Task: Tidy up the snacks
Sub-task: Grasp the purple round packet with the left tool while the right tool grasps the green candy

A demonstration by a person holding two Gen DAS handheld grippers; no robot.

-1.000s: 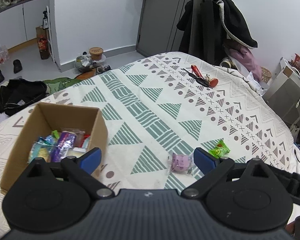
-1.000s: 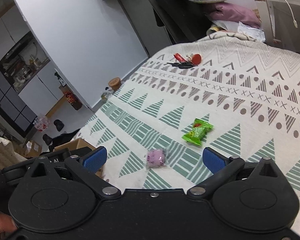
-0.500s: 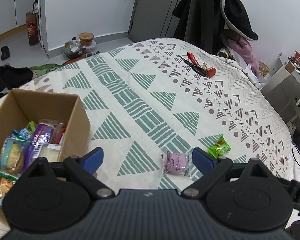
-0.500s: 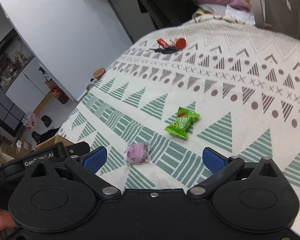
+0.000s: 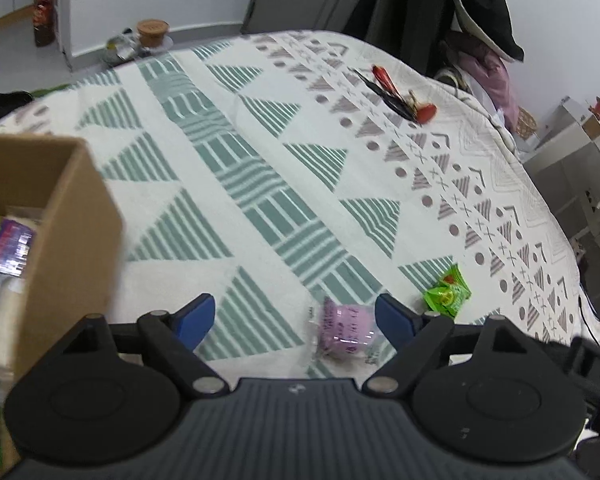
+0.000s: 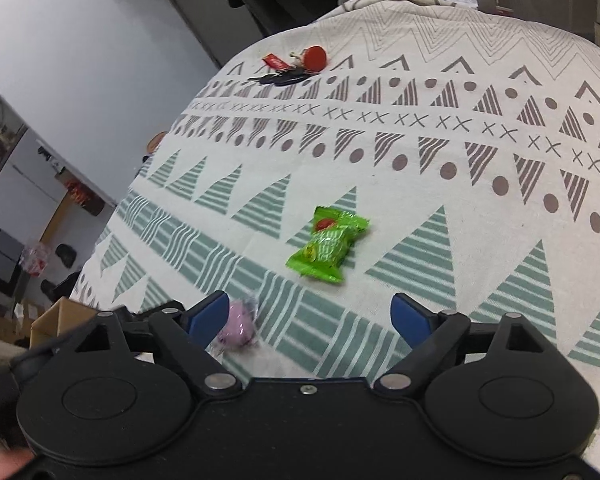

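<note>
Keys (image 5: pixel 400 96) with red tags lay far off at twelve o'clock on the bed (image 5: pixel 260 168), whose cover was a flat cloth printed with green striped triangles and brown dots. Nothing stood between either tool and the snacks. The left hand-held gripper (image 5: pixel 296 320) was spread wide and held nothing; the pink snack (image 5: pixel 342 330), a round sweet in clear crinkled wrap, lay between its blue tips, nearer the right one. A green foil snack (image 5: pixel 446 292) lay at one o'clock, just past that tip. At nine o'clock stood a cardboard box (image 5: pixel 72 216), cut off by the frame edge, with blurred wrappers inside. The right hand-held gripper (image 6: pixel 314 318) was also wide open and empty; the green foil snack (image 6: pixel 328 246) lay ahead of its gap, and the pink one was partly hidden behind its left tip.
</note>
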